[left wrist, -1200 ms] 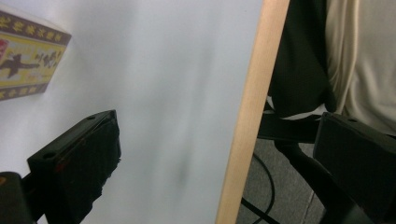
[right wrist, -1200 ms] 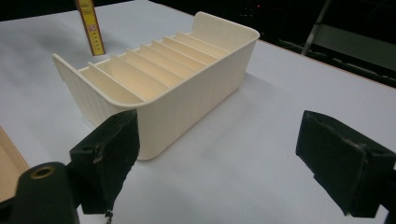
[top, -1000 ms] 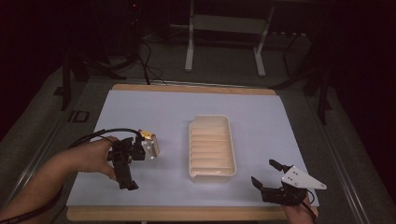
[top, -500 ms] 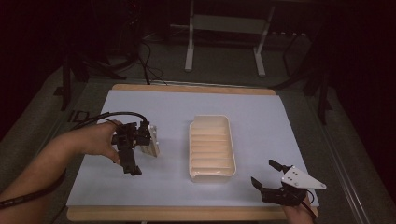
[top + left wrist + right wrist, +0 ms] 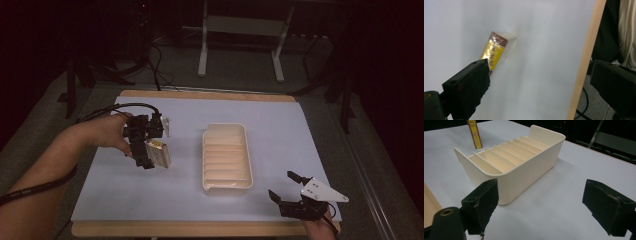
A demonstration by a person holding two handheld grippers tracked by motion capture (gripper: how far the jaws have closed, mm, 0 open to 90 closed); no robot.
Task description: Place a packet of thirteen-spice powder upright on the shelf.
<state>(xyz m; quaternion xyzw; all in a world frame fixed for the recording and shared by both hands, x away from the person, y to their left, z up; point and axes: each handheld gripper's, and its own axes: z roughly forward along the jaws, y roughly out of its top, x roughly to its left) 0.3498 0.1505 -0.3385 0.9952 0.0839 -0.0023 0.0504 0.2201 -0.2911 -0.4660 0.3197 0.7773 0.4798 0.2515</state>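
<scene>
A small yellow box (image 5: 159, 153) with a dark red end stands on the pale table sheet, left of centre; it is also visible as the box (image 5: 497, 50) and the box (image 5: 474, 133). My left gripper (image 5: 145, 156) is over it, open, jaws wide apart. In the left gripper view (image 5: 541, 70) the box is just beyond the left jaw's tip, not clamped. A cream tray (image 5: 226, 157) with several ribbed slots lies mid-table and looks empty. My right gripper (image 5: 292, 192) rests open near the front right corner, facing the tray (image 5: 511, 162).
The wooden table edge (image 5: 200, 229) runs along the front and also shows as a wooden edge (image 5: 584, 65). A black cable (image 5: 115, 107) trails from the left gripper. Metal stand legs (image 5: 202, 45) and floor cables are behind the table.
My left hand and gripper have moved away from the person and slightly right, up to the box. The box, the tray and the right gripper have stayed put.
</scene>
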